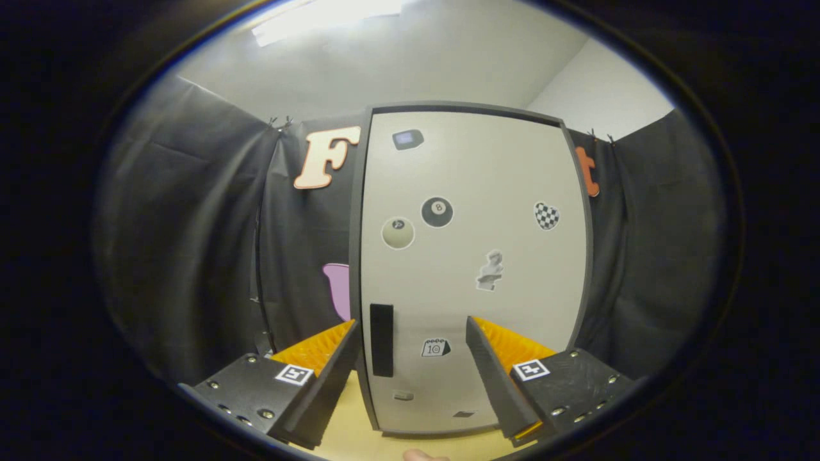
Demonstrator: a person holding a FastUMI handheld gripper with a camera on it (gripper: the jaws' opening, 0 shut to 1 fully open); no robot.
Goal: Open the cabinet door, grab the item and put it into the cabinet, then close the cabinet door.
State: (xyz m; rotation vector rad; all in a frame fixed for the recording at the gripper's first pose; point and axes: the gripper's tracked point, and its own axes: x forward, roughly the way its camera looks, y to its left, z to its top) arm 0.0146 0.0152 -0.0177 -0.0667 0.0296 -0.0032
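A tall cabinet [474, 256] with a pale door in a dark grey frame stands upright straight ahead, its door closed. Several stickers dot the door. A black vertical handle [382, 339] sits low on the door's left side, between my two fingers and nearer the left one. My gripper [412, 333] is open, fingers spread wide, nothing between them but the door beyond. The left fingertip [349, 333] lies beside the cabinet's left edge, the right fingertip [477, 330] in front of the door's lower middle.
The cabinet stands on a light wooden tabletop [349, 442]. Black cloth walls [192, 243] hang close on the left, behind, and on the right. A white wall and ceiling light show above.
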